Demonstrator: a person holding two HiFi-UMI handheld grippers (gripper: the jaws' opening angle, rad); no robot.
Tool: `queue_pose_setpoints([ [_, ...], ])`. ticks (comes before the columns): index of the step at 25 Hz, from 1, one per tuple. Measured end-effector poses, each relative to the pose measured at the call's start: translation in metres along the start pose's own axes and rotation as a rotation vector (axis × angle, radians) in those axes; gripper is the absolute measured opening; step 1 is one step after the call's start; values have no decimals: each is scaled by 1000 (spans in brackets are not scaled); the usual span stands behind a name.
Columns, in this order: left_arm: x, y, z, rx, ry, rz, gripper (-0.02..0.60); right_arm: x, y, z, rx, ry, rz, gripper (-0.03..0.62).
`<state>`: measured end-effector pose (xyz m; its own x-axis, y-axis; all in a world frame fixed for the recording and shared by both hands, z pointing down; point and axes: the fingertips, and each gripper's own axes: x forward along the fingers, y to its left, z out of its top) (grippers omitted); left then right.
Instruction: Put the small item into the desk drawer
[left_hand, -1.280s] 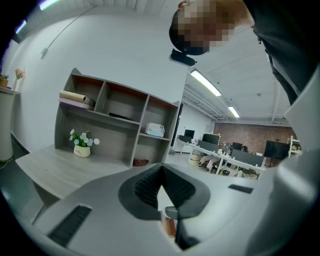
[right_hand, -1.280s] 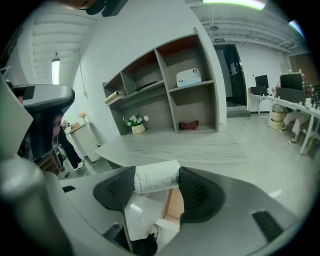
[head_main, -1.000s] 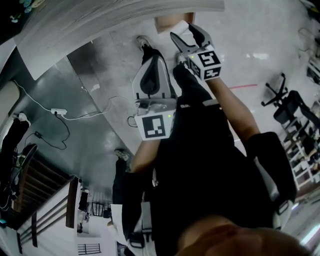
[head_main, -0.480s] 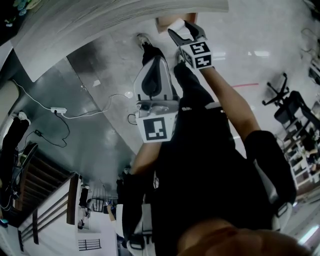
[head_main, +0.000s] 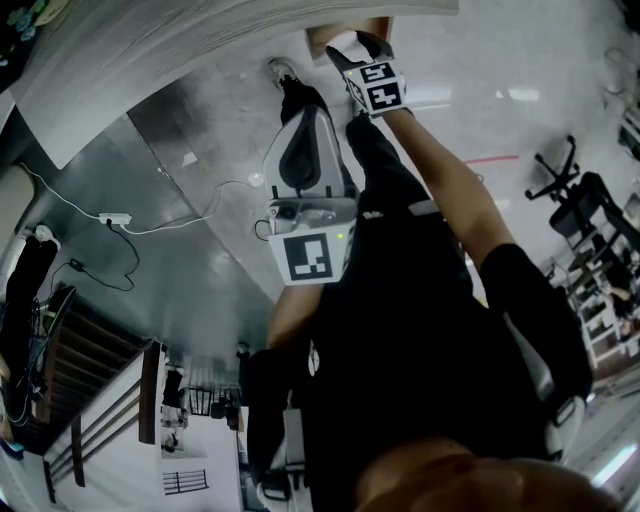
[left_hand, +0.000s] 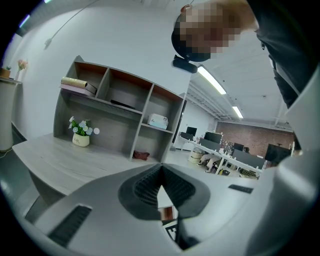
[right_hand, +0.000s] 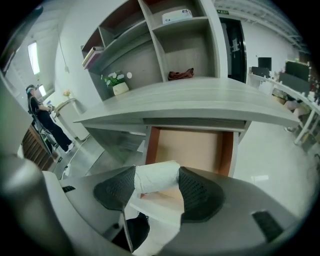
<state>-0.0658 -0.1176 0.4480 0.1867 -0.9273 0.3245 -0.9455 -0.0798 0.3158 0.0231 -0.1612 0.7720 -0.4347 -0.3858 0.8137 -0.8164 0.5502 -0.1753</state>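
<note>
**Right gripper holds the roll at the open drawer; left gripper idle**

From my station, the right gripper view gives the clearest read. The right gripper (right_hand: 157, 181) has its two dark ribbed pads clamped on a small white roll of paper-like material (right_hand: 156, 177), which lies crosswise between them with a loose white flap hanging below. Just beyond the roll I see the open drawer with a brown interior (right_hand: 151, 145), pulled out from under the grey wood-grain desk top (right_hand: 210, 102). The roll sits in the jaws in front of the drawer's near edge, not resting in the drawer.

In the head view the right gripper (head_main: 350, 45) reaches up to the desk edge, its tips overlapping the drawer (head_main: 325, 38). The left gripper (head_main: 305, 112) hangs lower, near the person's legs and well apart from the drawer.

In the left gripper view, the left gripper (left_hand: 161, 172) has its pads pressed together at the tips, with nothing between them.

On the desk stands a grey open shelving unit (right_hand: 165, 47). It holds a white box (right_hand: 175, 15) in an upper compartment and a dark reddish bundle (right_hand: 181, 74) in the one below. A small pot of white flowers (right_hand: 117, 85) stands beside the unit's foot. A person in dark clothes (right_hand: 42, 120) is at the far left.
</note>
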Motion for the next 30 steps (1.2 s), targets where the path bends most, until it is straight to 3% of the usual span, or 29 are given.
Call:
queue_pose_setpoints([
  [19, 8, 19, -16, -25, 30, 11, -3, 50, -5, -50, 28, 120, -49, 262],
  [30, 9, 30, -23, -32, 48, 10, -3, 63, -2, -57, 32, 159, -51, 262],
])
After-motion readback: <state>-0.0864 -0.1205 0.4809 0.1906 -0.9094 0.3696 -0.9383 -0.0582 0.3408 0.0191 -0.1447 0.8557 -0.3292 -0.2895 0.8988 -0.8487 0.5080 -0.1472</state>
